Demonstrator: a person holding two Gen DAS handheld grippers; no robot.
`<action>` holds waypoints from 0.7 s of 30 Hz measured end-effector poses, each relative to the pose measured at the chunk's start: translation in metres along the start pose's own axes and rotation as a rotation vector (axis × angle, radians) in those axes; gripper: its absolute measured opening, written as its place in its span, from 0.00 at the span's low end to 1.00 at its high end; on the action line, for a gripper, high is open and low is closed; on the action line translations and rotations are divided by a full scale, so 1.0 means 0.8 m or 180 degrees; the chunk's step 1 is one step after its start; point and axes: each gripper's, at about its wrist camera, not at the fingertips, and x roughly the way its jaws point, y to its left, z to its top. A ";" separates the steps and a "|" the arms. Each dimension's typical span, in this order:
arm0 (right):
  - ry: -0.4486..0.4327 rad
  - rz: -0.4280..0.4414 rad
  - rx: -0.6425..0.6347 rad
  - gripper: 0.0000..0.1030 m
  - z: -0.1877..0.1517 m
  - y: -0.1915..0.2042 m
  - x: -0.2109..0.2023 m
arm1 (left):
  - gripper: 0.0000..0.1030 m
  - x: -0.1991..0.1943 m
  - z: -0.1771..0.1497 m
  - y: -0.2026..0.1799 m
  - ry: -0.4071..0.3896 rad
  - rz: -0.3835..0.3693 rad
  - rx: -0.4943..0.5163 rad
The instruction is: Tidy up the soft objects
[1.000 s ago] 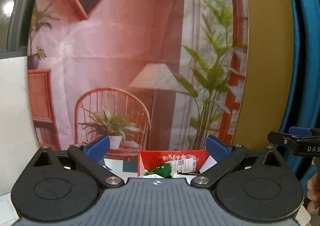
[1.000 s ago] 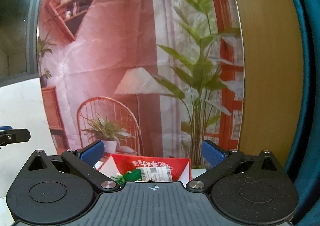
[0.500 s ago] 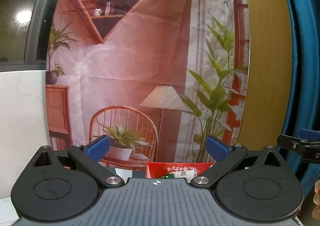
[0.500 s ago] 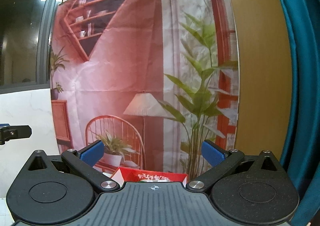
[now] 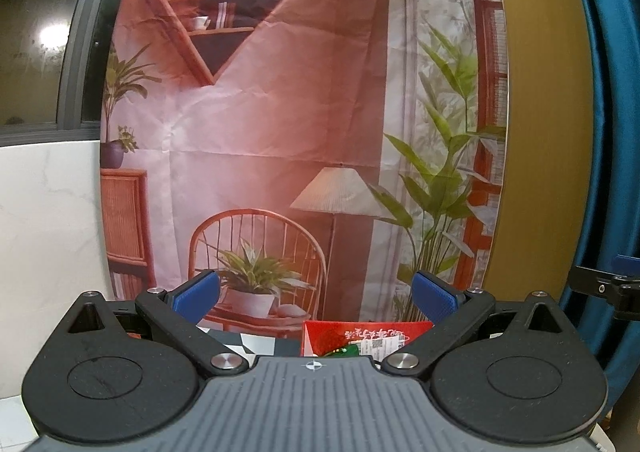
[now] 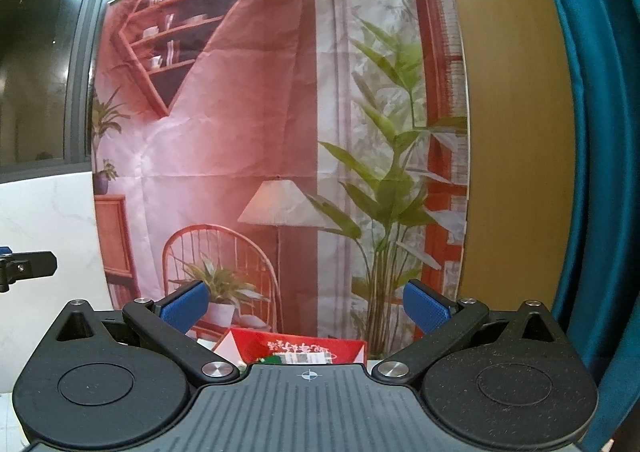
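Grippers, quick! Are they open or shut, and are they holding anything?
Left gripper: open, holding nothing.
Right gripper: open, holding nothing.

Printed room backdrop [image 5: 280,111], dark window [image 5: 44,31], teal curtain [image 5: 608,131]

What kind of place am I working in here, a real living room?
Probably a staged indoor recording spot, not a real lounge: the chair, lamp and shelves are printed on a creased hanging backdrop, hung beside a dark window and a teal curtain.
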 end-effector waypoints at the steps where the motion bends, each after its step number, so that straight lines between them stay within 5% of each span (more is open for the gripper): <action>1: 0.0003 -0.0001 0.0005 1.00 0.000 0.000 0.000 | 1.00 0.000 0.000 0.000 0.0000 0.0002 0.0002; 21: 0.0025 -0.0011 0.0021 1.00 -0.003 -0.004 0.003 | 1.00 -0.001 -0.002 0.001 0.0000 0.0041 0.0079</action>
